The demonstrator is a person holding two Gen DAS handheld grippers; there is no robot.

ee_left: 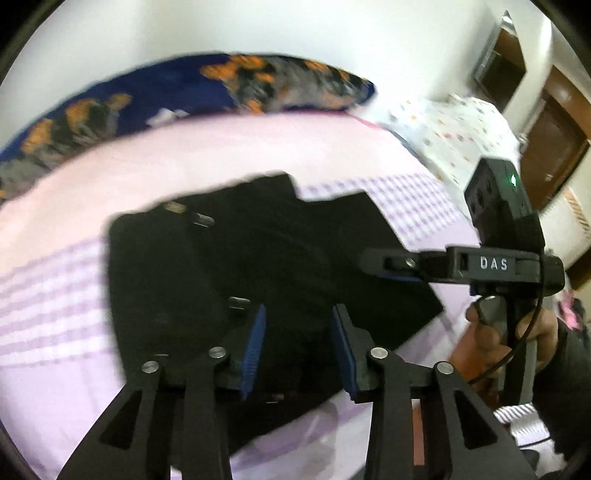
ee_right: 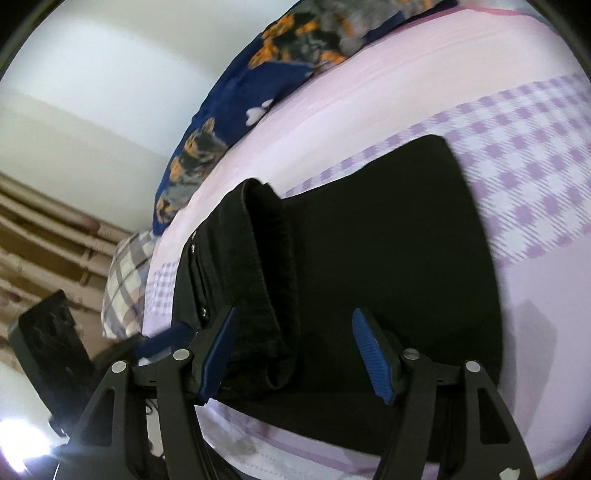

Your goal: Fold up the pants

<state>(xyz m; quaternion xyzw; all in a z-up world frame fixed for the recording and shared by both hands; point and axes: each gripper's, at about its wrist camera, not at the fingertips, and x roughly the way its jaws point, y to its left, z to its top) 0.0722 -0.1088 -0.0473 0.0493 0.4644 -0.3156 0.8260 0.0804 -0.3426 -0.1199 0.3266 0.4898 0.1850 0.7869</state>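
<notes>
The black pants [ee_right: 369,251] lie flat on the bed [ee_right: 535,295], already partly folded. Both claws are apart and hold nothing: the left claw [ee_left: 298,347] over the near edge, the right claw [ee_right: 295,354] astride the rolled waistband [ee_right: 266,266], which runs straight away from it.

Setting: a home bedroom. A bed [ee_left: 110,206] with a pink and lilac checked sheet fills both wrist views. In the left view, a blue patterned blanket [ee_left: 110,110] lies at 11 o'clock, a spotted pillow [ee_left: 454,129] at 2 o'clock, and a wooden door [ee_left: 550,155] at 3 o'clock. Plain white walls [ee_left: 295,29] stand behind.
</notes>
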